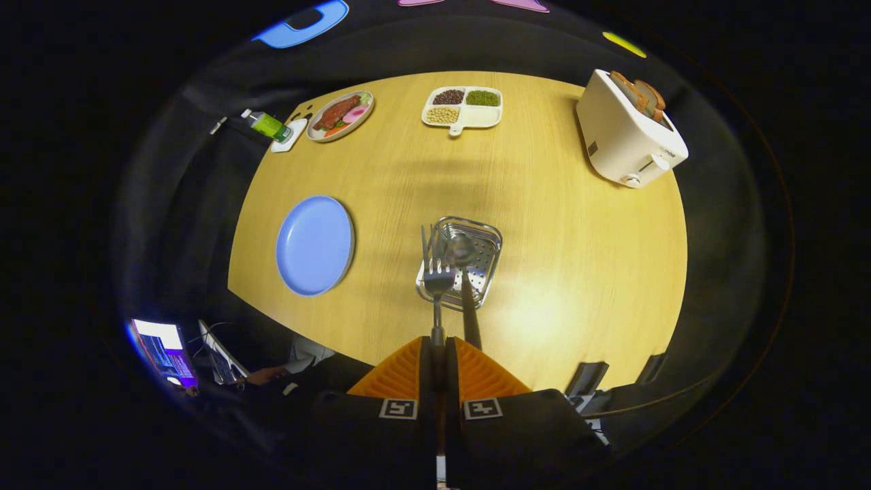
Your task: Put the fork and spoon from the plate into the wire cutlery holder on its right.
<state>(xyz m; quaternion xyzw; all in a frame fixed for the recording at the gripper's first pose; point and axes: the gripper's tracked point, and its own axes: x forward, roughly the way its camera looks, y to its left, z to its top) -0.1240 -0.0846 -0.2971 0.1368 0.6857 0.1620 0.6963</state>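
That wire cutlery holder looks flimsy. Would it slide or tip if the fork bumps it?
Probably slides rather than tips: the wire cutlery holder sits low and wide on the smooth table. It looks light. The tool, shut on the fork, hangs above it.

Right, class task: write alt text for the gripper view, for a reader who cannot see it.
The gripper, fingers shut on a fork by its handle, holds it tines forward above a wire cutlery holder with a spoon in it. An empty blue plate lies left of the holder on a round wooden table.
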